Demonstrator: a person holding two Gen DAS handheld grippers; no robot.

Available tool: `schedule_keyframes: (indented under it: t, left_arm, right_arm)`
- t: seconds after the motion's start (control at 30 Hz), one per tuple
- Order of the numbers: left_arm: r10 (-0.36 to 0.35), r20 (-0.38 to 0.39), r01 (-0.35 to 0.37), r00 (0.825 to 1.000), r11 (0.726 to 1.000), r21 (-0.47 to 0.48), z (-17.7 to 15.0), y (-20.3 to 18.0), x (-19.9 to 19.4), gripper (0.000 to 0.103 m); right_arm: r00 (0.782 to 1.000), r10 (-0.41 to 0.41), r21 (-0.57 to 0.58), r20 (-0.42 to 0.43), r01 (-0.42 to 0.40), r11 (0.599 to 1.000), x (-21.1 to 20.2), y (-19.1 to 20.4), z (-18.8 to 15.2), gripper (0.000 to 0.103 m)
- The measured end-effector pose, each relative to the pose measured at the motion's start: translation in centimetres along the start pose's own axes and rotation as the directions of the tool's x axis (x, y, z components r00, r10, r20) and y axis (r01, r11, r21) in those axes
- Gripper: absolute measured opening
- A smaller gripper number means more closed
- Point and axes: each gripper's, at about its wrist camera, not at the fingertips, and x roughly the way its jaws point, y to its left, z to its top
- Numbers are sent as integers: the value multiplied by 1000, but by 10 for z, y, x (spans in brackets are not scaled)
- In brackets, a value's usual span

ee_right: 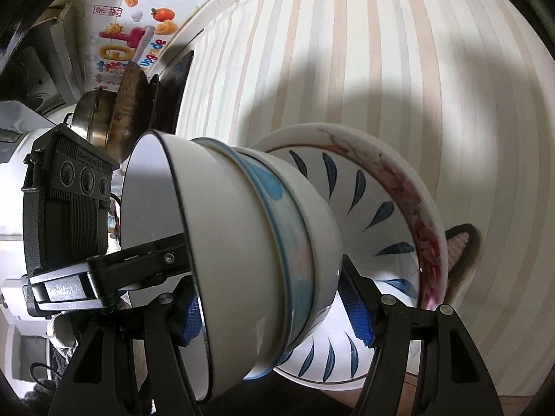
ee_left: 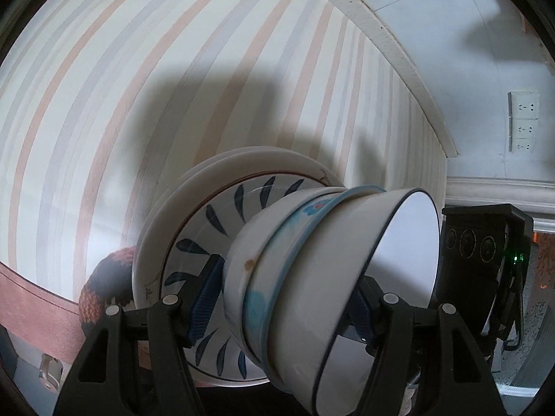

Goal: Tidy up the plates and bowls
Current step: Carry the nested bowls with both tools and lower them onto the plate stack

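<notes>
A stack of nested bowls [ee_left: 312, 277] sits on a blue-leaf plate [ee_left: 194, 242], which lies on larger white plates [ee_left: 242, 159]. The whole stack is tipped on its side and held in the air. My left gripper [ee_left: 281, 308] is shut on the bowl stack, with blue pads [ee_left: 204, 301] on both sides. In the right wrist view the same bowl stack [ee_right: 249, 242] and blue-leaf plate [ee_right: 374, 208] rest against a red-flowered plate [ee_right: 426, 235]. My right gripper [ee_right: 277, 315] is shut on the bowls from the opposite side.
A striped tabletop [ee_left: 138, 69] fills the background, with its pale edge [ee_left: 399, 52]. A wall socket [ee_left: 523, 121] is at the right. Metal pots [ee_right: 114, 111] and a printed box [ee_right: 121, 34] stand at the upper left. A slippered foot [ee_right: 461, 246] shows behind the plates.
</notes>
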Motion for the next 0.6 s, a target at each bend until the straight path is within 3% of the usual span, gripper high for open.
schedule_keyframes:
  t: [0.23,0.6]
  left_arm:
    - [-12,-15,12,1000,1000,-1,1,0,5,64]
    - [-12,-24,13,1000,1000,11,2,0,8,64]
  right_arm:
    - [1000,-23,15,-9,23,1000,24,14,20,69]
    - [999,-39,22,-13,39,999,25,13,19,69]
